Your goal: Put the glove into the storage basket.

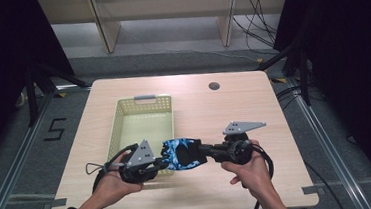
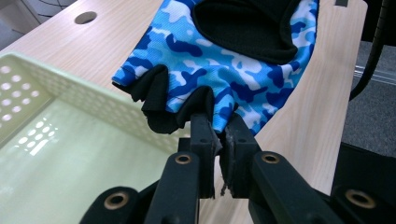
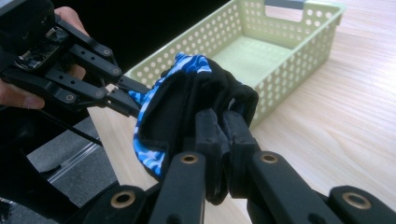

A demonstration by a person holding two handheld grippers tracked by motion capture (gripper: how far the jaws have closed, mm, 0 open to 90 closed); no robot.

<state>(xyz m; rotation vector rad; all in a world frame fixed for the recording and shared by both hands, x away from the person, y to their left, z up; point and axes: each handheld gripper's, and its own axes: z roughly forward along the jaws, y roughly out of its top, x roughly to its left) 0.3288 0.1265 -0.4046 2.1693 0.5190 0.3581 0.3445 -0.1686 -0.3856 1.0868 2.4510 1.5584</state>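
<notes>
A fingerless glove (image 1: 180, 154) in blue camouflage with black lining hangs just above the table, stretched between both grippers by the basket's near right corner. My left gripper (image 1: 161, 162) is shut on the glove's finger end (image 2: 212, 112). My right gripper (image 1: 201, 152) is shut on the black cuff side (image 3: 219, 100). In the right gripper view the left gripper (image 3: 125, 95) pinches the glove's (image 3: 154, 140) far edge. A pale green perforated basket (image 1: 119, 114) stands with nothing in it on the table's left half.
The light wooden table (image 1: 254, 114) has a round cable hole (image 1: 214, 86) near its far edge. The basket's grey handle (image 1: 144, 97) faces away from me. Dark floor and black curtains surround the table; cables (image 1: 263, 158) trail from the grippers.
</notes>
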